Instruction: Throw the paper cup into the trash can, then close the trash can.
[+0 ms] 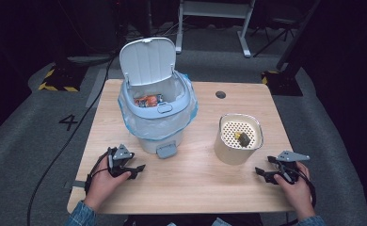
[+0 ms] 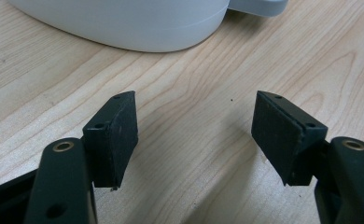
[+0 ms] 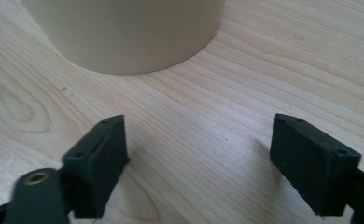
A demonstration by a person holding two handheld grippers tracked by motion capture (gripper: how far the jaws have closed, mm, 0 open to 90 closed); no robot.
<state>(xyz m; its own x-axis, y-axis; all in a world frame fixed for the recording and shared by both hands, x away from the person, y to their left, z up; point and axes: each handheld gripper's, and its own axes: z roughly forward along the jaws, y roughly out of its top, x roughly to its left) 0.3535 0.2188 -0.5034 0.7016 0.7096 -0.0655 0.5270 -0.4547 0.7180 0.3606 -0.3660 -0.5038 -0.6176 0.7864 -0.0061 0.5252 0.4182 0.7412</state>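
Your left tongs on counter, just before bin. Your right tongs just right-front of strainer cup. Scrap in cup; bin left of cup.

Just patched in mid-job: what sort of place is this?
Probably a lab or studio recording bay, not a home: a light wooden table on grey carpet, yellow-black hazard-taped stand bases, a dark backdrop.

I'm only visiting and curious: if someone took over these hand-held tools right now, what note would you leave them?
Left claw: open, empty, resting on the wooden table by the pale blue pedal bin.
Right claw: open, empty, beside the cream round container.
Bin lid up, orange wrappers already inside.
A dark scrap lies on the container's perforated insert.
Left, probably: move that scrap into the bin.
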